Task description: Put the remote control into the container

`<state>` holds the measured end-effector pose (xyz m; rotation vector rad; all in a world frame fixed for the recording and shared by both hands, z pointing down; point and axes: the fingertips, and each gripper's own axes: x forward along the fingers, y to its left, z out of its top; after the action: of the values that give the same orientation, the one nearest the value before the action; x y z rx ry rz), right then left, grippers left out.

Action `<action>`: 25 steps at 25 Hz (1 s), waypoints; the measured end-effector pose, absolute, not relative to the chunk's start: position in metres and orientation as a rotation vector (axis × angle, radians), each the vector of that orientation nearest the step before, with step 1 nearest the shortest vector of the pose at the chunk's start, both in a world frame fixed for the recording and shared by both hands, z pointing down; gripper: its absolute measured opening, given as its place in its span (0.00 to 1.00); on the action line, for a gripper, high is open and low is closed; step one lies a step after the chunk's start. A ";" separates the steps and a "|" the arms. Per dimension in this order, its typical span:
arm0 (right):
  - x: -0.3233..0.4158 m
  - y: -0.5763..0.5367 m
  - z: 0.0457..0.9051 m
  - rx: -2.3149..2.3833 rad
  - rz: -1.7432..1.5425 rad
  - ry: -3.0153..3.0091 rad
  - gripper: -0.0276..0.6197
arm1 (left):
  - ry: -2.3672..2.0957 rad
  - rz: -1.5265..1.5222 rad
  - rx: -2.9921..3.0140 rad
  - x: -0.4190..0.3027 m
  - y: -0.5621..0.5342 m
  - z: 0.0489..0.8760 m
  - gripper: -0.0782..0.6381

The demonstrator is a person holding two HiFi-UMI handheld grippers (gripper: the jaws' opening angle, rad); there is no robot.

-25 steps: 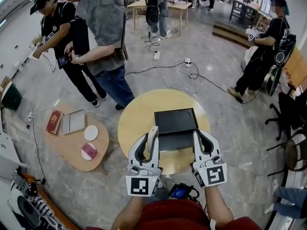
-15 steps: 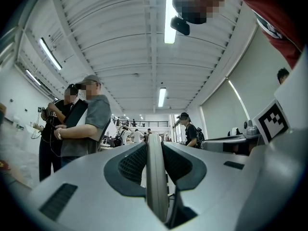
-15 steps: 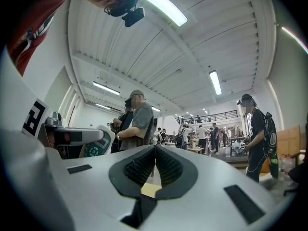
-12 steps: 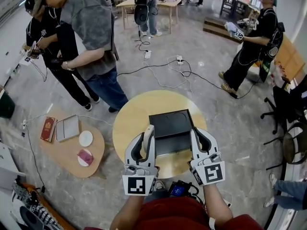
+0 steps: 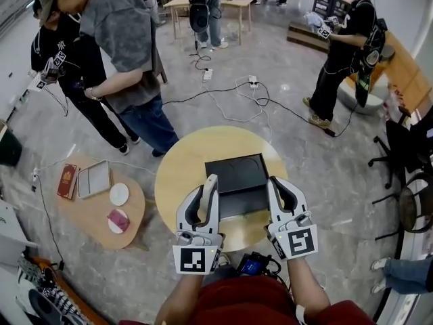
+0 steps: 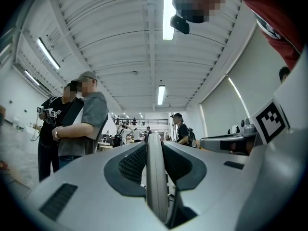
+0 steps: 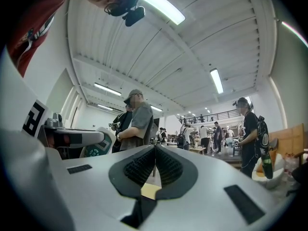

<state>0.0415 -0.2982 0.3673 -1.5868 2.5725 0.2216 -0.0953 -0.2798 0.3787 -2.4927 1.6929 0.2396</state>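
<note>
A black, open, rectangular container (image 5: 235, 175) lies on a round wooden table (image 5: 177, 176). My left gripper (image 5: 205, 198) hovers over the table's near edge, just left of the container. It is shut on a slim pale grey remote control (image 5: 212, 185), which stands on end between the jaws. In the left gripper view the remote control (image 6: 155, 177) shows edge-on, pressed between the dark ribbed pads (image 6: 132, 163). My right gripper (image 5: 279, 187) is at the container's near right corner. In the right gripper view the right gripper (image 7: 155, 153) has its pads together with nothing between them.
A low wooden side table (image 5: 95, 215) at the left carries a red book (image 5: 66, 181), a grey tray (image 5: 94, 179) and a white disc (image 5: 119, 194). Two people (image 5: 115, 53) stand beyond the round table, another person (image 5: 342, 53) at the far right. Cables (image 5: 237, 103) run over the floor.
Both grippers keep their places over the table's near edge, the left still holding the remote. The head view has drifted slightly, and the person at the far right has shifted.
</note>
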 end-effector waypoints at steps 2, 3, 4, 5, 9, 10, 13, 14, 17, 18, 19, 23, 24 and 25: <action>0.042 -0.299 0.372 -1.586 0.221 2.593 0.08 | 1.691 0.225 -2.493 -0.094 -0.280 0.380 0.25; 0.043 -0.298 0.377 -1.591 0.225 2.619 0.08 | 1.688 0.224 -2.494 -0.093 -0.280 0.381 0.25; 0.044 -0.299 0.381 -1.594 0.227 2.638 0.08 | 1.688 0.230 -2.495 -0.092 -0.280 0.381 0.25; 0.045 -0.299 0.382 -1.596 0.227 2.646 0.08 | 1.692 0.238 -2.498 -0.091 -0.281 0.381 0.25; 0.051 -0.301 0.382 -1.601 0.215 2.640 0.08 | 1.680 0.154 -2.511 -0.085 -0.284 0.389 0.25; 0.052 -0.301 0.383 -1.604 0.212 2.639 0.08 | 1.682 0.167 -2.513 -0.084 -0.286 0.388 0.25; 0.056 -0.301 0.387 -1.611 0.205 2.636 0.08 | 1.694 0.217 -2.525 -0.080 -0.290 0.392 0.25; 0.058 -0.302 0.387 -1.612 0.202 2.635 0.08 | 1.691 0.205 -2.531 -0.077 -0.292 0.395 0.25; 0.064 -0.303 0.389 -1.615 0.193 2.633 0.08 | 1.665 0.155 -2.545 -0.069 -0.296 0.403 0.25; 0.065 -0.304 0.389 -1.616 0.190 2.632 0.08 | 1.650 0.138 -2.549 -0.067 -0.298 0.405 0.25; 0.065 -0.305 0.389 -1.617 0.187 2.633 0.08 | 1.634 0.120 -2.552 -0.065 -0.300 0.408 0.25; 0.065 -0.306 0.393 -1.624 0.183 2.633 0.08 | 1.555 0.042 -2.556 -0.058 -0.308 0.423 0.25; 0.065 -0.306 0.393 -1.625 0.182 2.631 0.08 | 1.533 0.000 -2.559 -0.056 -0.309 0.429 0.25; 0.065 -0.306 0.394 -1.626 0.181 2.630 0.08 | 1.514 -0.066 -2.569 -0.054 -0.310 0.436 0.25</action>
<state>0.0655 -0.3064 0.3937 -1.6264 2.6300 0.1814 -0.0540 -0.3095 0.4356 -2.5690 1.5140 -0.0655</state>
